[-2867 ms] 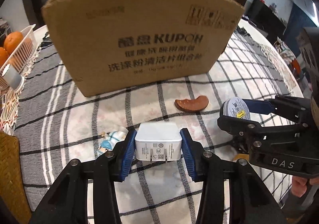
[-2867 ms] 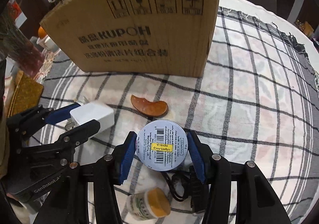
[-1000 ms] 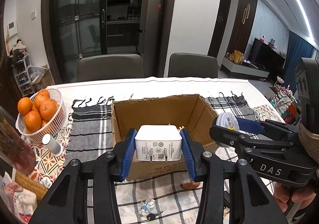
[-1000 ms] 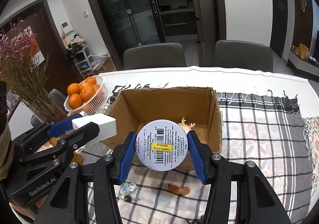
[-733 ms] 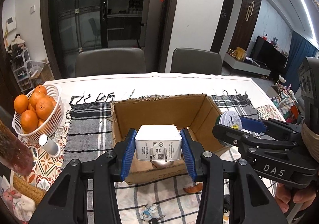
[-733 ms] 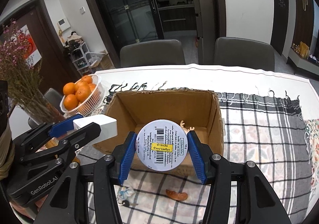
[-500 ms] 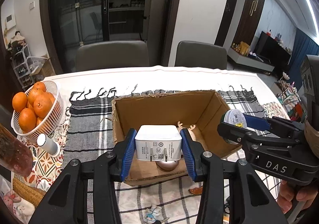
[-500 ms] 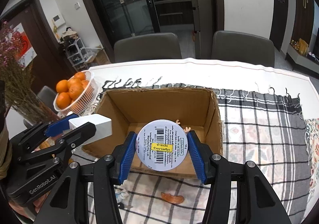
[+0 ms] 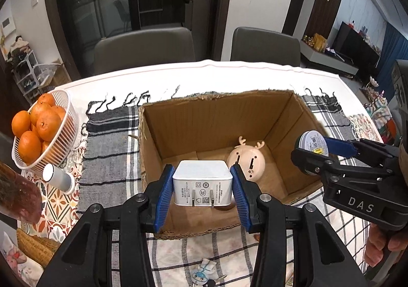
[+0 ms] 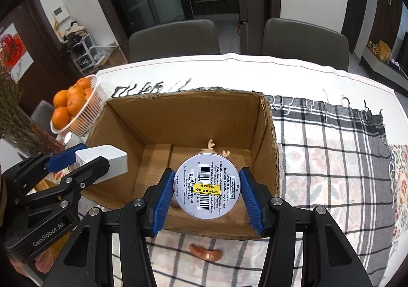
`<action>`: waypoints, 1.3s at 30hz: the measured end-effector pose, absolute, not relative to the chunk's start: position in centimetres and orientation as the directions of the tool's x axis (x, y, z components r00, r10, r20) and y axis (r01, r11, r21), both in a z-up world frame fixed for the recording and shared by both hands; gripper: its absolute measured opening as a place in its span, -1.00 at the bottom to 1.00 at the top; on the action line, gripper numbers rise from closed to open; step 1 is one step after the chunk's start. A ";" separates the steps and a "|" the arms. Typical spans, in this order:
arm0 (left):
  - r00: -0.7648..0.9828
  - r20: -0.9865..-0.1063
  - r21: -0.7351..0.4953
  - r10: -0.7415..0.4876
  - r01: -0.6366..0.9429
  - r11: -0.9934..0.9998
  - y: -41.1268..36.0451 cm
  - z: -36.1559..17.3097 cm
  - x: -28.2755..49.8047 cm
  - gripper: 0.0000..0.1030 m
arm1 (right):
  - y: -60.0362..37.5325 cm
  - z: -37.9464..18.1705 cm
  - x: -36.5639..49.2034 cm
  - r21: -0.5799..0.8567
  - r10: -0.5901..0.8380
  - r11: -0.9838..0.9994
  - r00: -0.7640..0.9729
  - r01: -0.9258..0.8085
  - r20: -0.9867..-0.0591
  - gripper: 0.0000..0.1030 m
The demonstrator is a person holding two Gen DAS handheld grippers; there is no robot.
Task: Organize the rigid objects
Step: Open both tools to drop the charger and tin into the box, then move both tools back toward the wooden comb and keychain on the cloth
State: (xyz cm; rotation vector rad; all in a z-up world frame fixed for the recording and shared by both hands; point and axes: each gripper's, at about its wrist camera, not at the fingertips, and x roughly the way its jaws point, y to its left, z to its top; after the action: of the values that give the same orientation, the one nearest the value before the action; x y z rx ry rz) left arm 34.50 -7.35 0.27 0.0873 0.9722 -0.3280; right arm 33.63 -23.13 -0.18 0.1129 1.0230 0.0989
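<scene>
My left gripper (image 9: 202, 188) is shut on a white plug charger (image 9: 202, 186), its prongs facing me, above the near part of an open cardboard box (image 9: 216, 118). My right gripper (image 10: 207, 191) is shut on a round tin (image 10: 207, 191) with a barcode label, also over the box (image 10: 178, 118). In the left wrist view the right gripper (image 9: 312, 153) with the tin (image 9: 309, 141) hangs over the box's right wall. In the right wrist view the left gripper (image 10: 79, 162) holds the charger (image 10: 107, 159) above the box's left wall. A beige deer-shaped object (image 9: 246, 160) lies inside the box.
A white basket of oranges (image 9: 38, 123) stands left of the box, a small white cylinder (image 9: 57, 177) beside it. On the checked cloth (image 10: 331, 159) in front of the box lie a brown curved piece (image 10: 205, 252) and a small figure (image 9: 204, 271). Two grey chairs (image 9: 142, 49) stand behind the table.
Both grippers have moved forward and down toward the box with their objects still held. The views have tipped down, so the inside of the box and the deer-shaped object now show.
</scene>
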 end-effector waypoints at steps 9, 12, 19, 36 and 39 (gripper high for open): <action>0.554 -0.807 -0.030 -0.202 0.304 0.952 -7.4 0.7 34.0 -0.12 | -23.2 -0.8 33.9 0.138 0.128 0.990 0.493 -0.017 -0.860 0.04; 0.560 -0.802 -0.038 -0.207 0.298 0.954 -7.1 0.9 33.6 -0.12 | -23.1 -0.4 33.5 0.138 0.130 0.990 0.502 -0.021 -0.855 0.04; 0.577 -0.787 -0.055 -0.217 0.285 0.957 -6.5 1.8 32.0 -0.12 | -22.8 0.7 32.1 0.147 0.139 0.989 0.530 -0.027 -0.837 0.04; 0.613 -0.747 -0.081 -0.257 0.301 0.950 -5.2 3.3 26.6 -0.12 | -21.2 3.0 26.6 0.138 0.156 0.988 0.592 -0.077 -0.791 0.04; 0.613 -0.746 -0.088 -0.260 0.295 0.951 -4.9 3.1 25.7 -0.12 | -21.1 3.1 25.9 0.141 0.157 0.987 0.595 -0.074 -0.788 0.04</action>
State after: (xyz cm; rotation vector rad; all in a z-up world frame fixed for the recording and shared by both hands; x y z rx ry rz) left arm 25.70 -4.87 3.10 0.0445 0.8524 -0.3197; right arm 25.88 -21.09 3.08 0.0966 0.9242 0.1349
